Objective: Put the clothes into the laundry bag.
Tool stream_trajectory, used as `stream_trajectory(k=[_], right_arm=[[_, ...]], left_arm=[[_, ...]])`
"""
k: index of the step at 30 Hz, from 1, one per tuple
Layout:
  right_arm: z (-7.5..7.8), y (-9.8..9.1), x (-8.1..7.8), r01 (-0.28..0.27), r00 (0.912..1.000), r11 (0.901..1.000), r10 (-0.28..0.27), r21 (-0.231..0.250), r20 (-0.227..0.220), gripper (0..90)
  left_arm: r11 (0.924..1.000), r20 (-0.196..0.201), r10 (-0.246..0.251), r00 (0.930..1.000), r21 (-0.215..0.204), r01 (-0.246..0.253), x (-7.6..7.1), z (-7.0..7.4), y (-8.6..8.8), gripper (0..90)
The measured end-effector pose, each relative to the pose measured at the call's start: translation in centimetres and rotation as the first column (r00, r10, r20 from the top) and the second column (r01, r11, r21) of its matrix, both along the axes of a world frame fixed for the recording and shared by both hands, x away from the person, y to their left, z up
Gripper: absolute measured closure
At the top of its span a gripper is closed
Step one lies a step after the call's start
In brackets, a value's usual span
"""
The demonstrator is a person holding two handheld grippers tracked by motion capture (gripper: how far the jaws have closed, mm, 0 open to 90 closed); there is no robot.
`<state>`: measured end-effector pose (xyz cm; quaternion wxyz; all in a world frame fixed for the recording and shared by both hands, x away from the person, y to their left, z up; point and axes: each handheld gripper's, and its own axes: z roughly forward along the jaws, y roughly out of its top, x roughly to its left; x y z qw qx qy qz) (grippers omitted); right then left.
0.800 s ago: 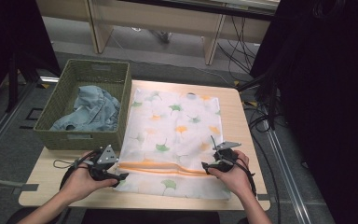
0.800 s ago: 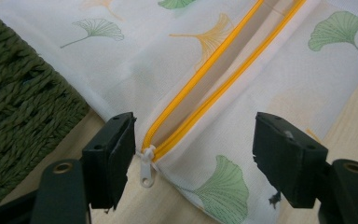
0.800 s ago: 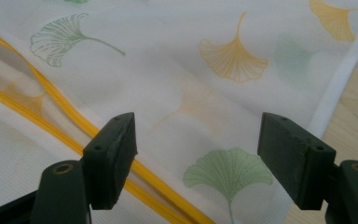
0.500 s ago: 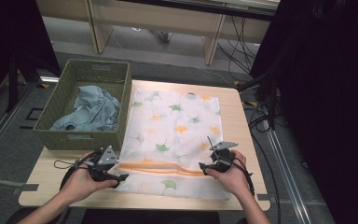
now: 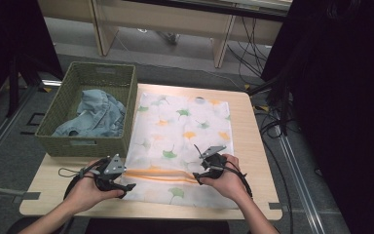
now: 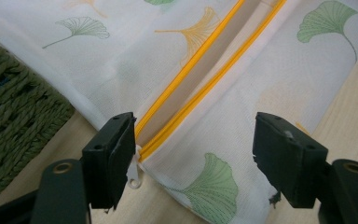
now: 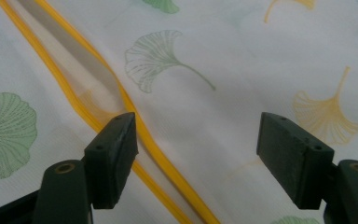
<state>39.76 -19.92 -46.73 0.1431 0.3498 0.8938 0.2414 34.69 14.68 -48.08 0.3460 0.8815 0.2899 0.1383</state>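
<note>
Ginkgo-print laundry bag [image 5: 182,141] lying flat mid-table, orange zipper [image 5: 158,174] running left–right near person. Left gripper [image 5: 118,185] hovering at zipper's left end — nearer pull tab [image 6: 134,173]. Right gripper [image 5: 200,172] hanging over its right part. Both sets of jaws spread, grasping nothing.

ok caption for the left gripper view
Open left gripper over the bag, by its open orange zip.

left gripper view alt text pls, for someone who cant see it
The left hand-held gripper hovers open over the corner of a white mesh laundry bag printed with ginkgo leaves, where its orange zipper lies unzipped. A small white zipper pull sits by one jaw; a green woven basket borders the wooden table.
</note>
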Motion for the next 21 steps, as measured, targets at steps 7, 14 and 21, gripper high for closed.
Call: stream_trajectory(k=[7,14,21], right_arm=[[-0.2,2.2,0.6,-0.056,0.9984,0.9977,0.056,-0.038,0.0,28.7],[-1.1,4.1,1.3,-0.102,0.9947,0.9913,0.101,-0.082,-0.015,29.7],[-1.5,4.5,1.9,-0.124,0.9923,0.9869,0.124,-0.103,-0.009,42.1]], left_arm=[[1.0,0.001,0.001,1.0,0.0,-0.001,0.0,0.0,0.0,29.6],[1.0,0.0,0.005,1.0,0.001,-0.005,-0.2,0.0,0.2,29.7],[0.9998,-0.001,0.017,0.9998,0.003,-0.017,-0.4,-0.1,0.4,29.8]])
